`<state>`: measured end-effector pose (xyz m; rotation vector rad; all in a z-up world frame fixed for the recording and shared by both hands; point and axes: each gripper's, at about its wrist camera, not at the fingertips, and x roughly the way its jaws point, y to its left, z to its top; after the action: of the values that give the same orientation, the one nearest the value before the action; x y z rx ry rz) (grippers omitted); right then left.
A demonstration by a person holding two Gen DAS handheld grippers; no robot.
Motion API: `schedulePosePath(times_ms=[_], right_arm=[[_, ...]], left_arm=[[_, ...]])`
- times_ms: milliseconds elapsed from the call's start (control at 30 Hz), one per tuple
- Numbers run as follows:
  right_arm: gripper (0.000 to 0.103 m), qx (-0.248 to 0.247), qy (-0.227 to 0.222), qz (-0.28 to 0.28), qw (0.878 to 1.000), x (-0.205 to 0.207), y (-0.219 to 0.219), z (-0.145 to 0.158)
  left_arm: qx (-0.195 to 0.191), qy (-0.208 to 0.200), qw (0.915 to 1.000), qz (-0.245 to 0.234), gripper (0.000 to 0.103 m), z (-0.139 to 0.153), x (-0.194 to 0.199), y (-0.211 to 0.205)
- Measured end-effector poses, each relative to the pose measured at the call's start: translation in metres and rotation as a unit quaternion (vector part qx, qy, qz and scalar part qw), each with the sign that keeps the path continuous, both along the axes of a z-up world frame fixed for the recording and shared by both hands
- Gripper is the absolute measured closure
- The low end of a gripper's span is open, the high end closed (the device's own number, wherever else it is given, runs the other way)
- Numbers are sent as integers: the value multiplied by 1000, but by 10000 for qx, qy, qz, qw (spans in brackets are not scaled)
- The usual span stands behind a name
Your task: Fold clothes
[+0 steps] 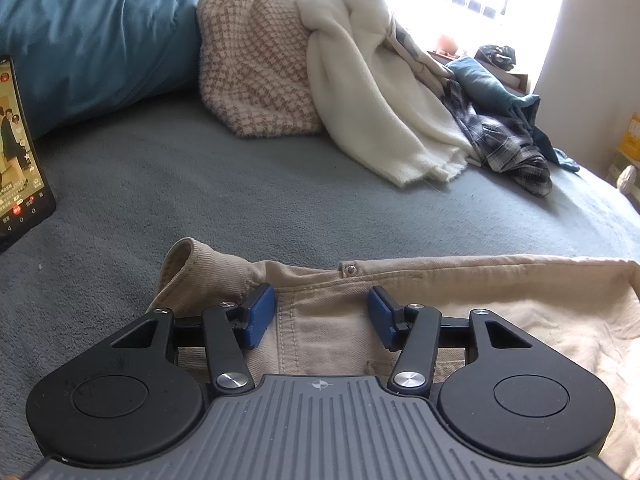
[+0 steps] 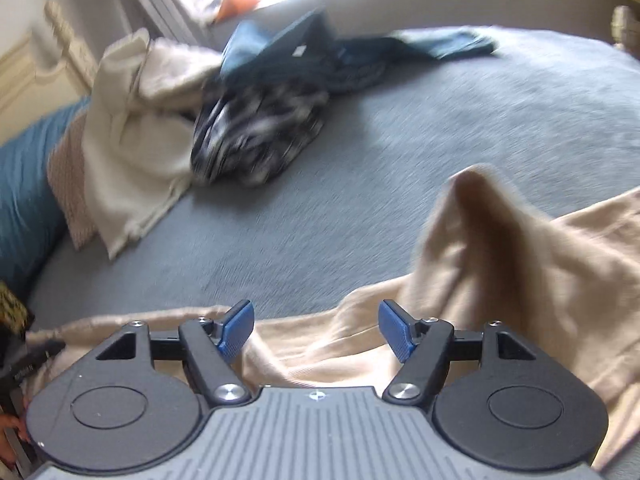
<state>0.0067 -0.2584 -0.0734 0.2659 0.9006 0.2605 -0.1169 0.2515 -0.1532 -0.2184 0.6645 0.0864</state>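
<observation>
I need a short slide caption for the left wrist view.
Left hand-held gripper open over beige trousers on a grey bed.

Left gripper (image 1: 322, 316): I have it pitched downward, blue pads (image 1: 259, 316) parted about halfway, nothing pinched between them. Right gripper (image 2: 316, 330): also angled down, jaws spread wider, empty; view motion-blurred.
</observation>
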Motion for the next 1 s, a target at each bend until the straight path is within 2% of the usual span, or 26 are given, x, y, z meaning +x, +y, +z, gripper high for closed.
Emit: schedulePosePath(times_ms=[167,333,433,600,667,733,933,1000], right_arm=[[30,468,-322,-894,9944,-32,-62,22],[30,883,-314,-1918,9770,-72,-135,23],[30,1194,-194,-2547,9594,-96,-174,7],[30,2232,9,-3372,9146,-122,-222,-32],[30,2545,27,-3511,9011,-121,-229,-45],[30,2733,41,-3553,8939,-114,-231,-54],[35,3044,192,-3546,8839,-87,-223,-74],[41,3131,366,-3635,8766,-87,-215,-78]], left_arm=[[-1,83,10000,41,48,5,2,-2],[0,151,9998,155,47,22,1,-5],[67,91,9998,167,47,36,-2,-13],[200,122,9995,-232,44,48,-4,-44],[261,228,9985,-434,44,46,-1,-61],[320,327,9975,-547,44,41,1,-76],[346,566,9968,-441,44,22,6,-97],[373,551,9970,-402,44,21,4,-99]])
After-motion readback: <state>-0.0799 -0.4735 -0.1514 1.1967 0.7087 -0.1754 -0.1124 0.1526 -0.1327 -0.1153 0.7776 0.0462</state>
